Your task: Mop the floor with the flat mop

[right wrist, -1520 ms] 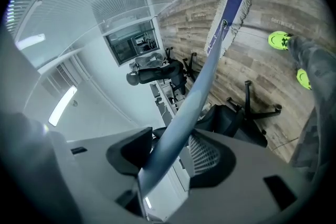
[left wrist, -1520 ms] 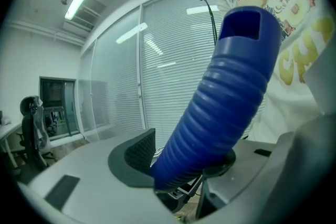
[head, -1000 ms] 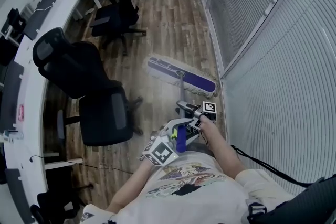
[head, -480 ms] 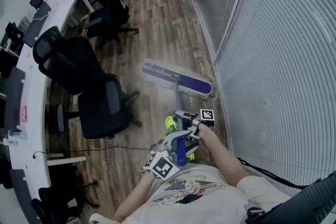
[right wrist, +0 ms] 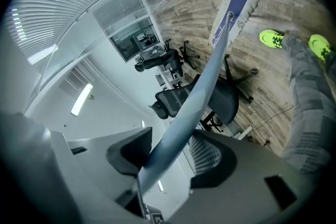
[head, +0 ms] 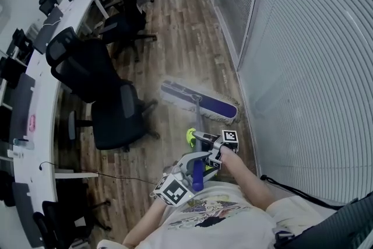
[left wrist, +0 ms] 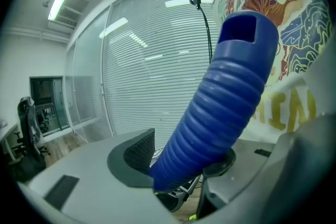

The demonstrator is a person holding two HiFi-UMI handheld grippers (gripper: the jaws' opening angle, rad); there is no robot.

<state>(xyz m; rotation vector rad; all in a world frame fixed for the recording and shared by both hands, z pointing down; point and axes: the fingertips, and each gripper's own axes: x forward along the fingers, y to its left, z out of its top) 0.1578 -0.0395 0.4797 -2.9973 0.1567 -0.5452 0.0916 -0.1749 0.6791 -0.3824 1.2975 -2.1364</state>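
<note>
The flat mop's purple head [head: 200,102], fringed in white, lies on the wood floor beside the blinds wall. Its grey pole [head: 197,125] rises toward me. My right gripper [head: 211,147] is shut on the pole, the upper of the two. In the right gripper view the pole [right wrist: 194,97] runs between the pads [right wrist: 207,157] down to the mop head [right wrist: 236,0]. My left gripper [head: 191,171] sits lower and nearer my body, shut on the blue ribbed handle grip [head: 198,173]. In the left gripper view that grip [left wrist: 220,107] fills the gap between the jaws.
Black office chairs [head: 87,76] [head: 116,116] stand left of the mop along a curved white desk [head: 35,67]. A glass wall with blinds [head: 303,67] runs down the right. A thin cable [head: 116,176] lies on the floor. Green shoes [right wrist: 273,38] show below the pole.
Both grippers and the mop have travelled together along the floor beside the blinds wall. A green shoe has come into sight under the pole. Both grips are unchanged.
</note>
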